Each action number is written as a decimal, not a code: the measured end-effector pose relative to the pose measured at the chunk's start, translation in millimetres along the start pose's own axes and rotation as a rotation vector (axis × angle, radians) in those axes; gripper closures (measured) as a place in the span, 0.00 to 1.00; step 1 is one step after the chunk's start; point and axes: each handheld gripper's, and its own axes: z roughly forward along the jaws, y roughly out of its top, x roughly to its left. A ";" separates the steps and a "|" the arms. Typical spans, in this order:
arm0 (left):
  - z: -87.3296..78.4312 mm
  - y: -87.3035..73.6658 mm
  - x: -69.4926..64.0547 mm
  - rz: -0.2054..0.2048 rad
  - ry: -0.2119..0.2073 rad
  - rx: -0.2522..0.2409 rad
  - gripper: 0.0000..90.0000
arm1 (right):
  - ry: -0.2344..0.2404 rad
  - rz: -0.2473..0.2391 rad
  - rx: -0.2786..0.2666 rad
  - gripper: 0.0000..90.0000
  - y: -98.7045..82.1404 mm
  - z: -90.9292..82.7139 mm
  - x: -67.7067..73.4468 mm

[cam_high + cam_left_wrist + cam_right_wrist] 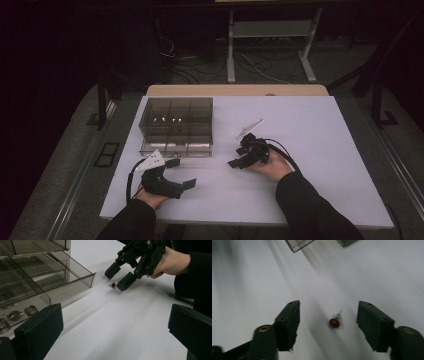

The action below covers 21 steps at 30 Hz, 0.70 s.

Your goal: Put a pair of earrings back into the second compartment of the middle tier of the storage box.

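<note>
A tiny red bulb with short metal leads (334, 322) lies on the white table (242, 290). My right gripper (329, 312) stands open over it, one jaw on each side and neither touching it. From the left gripper view the red bulb (113, 285) sits just by the lower tip of the right gripper (118, 277), which a hand holds tilted down. My left gripper (115, 332) is open and holds nothing; it rests near the table's front left (181, 173), apart from the right gripper (237, 157).
A smoky clear drawer cabinet (175, 127) stands at the table's back left. One drawer (70, 287) is pulled out toward me, and a lower tray holds small metal parts (15, 315). Table legs and cables (250, 65) lie on the floor beyond.
</note>
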 end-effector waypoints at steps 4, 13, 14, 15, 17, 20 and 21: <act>0.0 0.0 0.0 0.001 0.000 0.001 0.00 | -0.013 -0.002 0.006 0.54 -0.1 -0.7 -0.4; 0.2 -0.1 -0.1 0.001 0.000 0.003 0.00 | -0.026 -0.024 0.017 0.73 -0.7 -0.8 0.5; 0.1 -0.1 0.0 0.002 0.000 0.003 0.00 | -0.028 -0.025 0.020 0.75 -0.8 -0.4 0.7; 0.2 -0.1 -0.1 0.001 0.000 0.002 0.00 | -0.033 -0.024 0.024 0.76 -0.9 0.3 1.0; 0.1 -0.1 0.0 0.002 0.000 0.003 0.00 | -0.039 -0.027 0.035 0.78 -1.3 1.9 1.8; 0.2 -0.1 -0.1 0.002 -0.001 0.003 0.00 | -0.054 -0.036 0.036 0.83 -1.6 2.5 2.1; 0.2 -0.1 -0.1 0.002 -0.001 0.004 0.00 | -0.061 -0.041 0.037 0.85 -1.8 2.4 1.9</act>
